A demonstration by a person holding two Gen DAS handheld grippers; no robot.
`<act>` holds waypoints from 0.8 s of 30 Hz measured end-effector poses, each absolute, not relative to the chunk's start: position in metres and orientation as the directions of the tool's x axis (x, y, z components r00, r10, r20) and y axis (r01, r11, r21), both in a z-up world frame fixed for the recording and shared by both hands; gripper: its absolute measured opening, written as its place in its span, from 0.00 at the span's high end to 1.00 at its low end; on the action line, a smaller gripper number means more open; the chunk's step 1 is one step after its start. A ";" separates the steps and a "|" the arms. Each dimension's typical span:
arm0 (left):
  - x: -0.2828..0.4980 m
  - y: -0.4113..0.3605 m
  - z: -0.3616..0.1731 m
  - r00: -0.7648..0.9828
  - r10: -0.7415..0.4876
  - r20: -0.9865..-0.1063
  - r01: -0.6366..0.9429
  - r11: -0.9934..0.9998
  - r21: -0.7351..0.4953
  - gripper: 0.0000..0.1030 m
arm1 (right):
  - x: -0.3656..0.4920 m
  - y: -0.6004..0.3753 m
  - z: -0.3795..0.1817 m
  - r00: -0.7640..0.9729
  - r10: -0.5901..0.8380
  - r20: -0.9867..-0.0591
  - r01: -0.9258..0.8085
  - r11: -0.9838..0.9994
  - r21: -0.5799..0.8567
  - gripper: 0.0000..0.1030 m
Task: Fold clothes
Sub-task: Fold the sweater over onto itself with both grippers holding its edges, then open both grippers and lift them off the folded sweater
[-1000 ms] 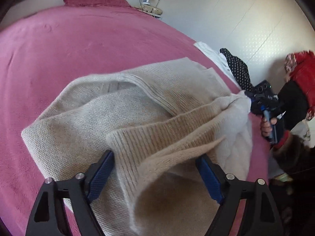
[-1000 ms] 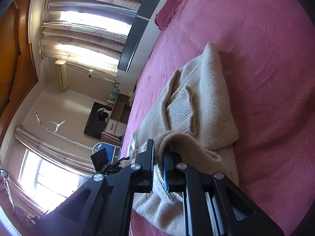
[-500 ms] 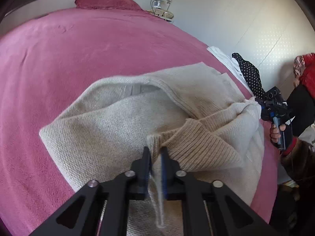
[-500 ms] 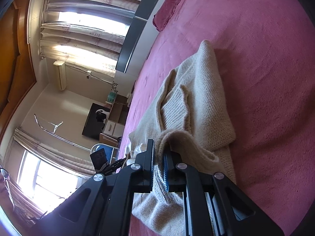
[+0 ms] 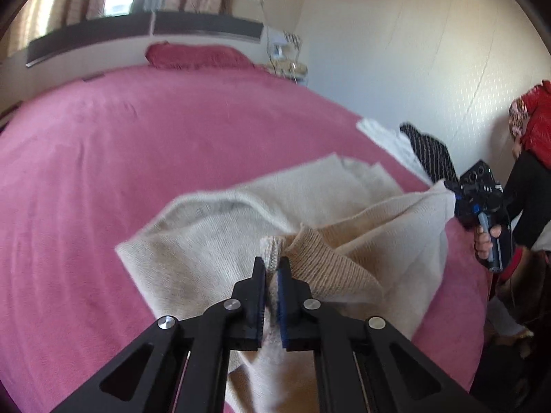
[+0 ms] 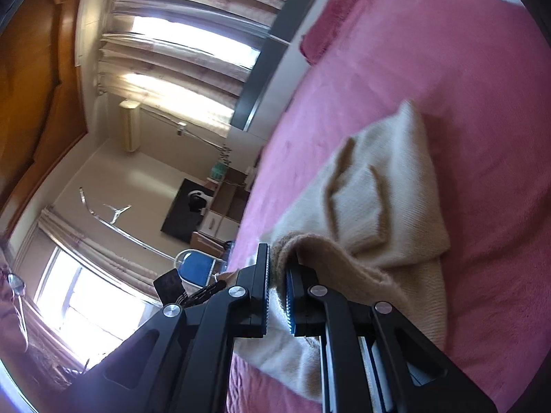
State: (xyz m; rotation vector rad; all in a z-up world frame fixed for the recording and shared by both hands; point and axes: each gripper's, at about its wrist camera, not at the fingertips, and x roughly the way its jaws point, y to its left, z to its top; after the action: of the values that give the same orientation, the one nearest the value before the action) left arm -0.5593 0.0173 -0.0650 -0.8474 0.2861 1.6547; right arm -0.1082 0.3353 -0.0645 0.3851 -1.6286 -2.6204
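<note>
A beige knit sweater [image 5: 213, 241] lies partly folded on the pink bed [image 5: 103, 158]. My left gripper [image 5: 272, 265] is shut on the ribbed hem of the sweater and holds it lifted off the bed. My right gripper [image 6: 278, 258] is shut on another edge of the same sweater [image 6: 385, 186]. The right gripper also shows in the left wrist view [image 5: 478, 199] at the sweater's right corner, held in a hand. The far half of the sweater rests flat on the bed.
A pink pillow [image 5: 196, 56] lies at the head of the bed by a dark headboard. White and black dotted clothes [image 5: 416, 148] lie at the bed's right edge by the wall. A nightstand [image 5: 286, 65] stands in the corner. A window with curtains [image 6: 179, 48] shows behind.
My left gripper has shut on the sweater's ribbed hem, then lifted and pulled it back. My right gripper stays shut on its edge and has risen a little.
</note>
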 end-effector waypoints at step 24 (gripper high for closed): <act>-0.608 0.013 -0.070 -0.188 0.765 -0.617 -0.761 -0.510 -0.401 0.63 | -0.210 0.372 -0.057 -0.950 -0.181 -0.256 -0.126 -0.526 0.841 0.11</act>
State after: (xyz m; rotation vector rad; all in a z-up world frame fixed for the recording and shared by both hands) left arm -0.6077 0.0131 -0.0700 -0.9736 -0.0062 1.8679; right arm -0.2100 0.3722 -0.0565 0.4917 -1.5136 -2.6716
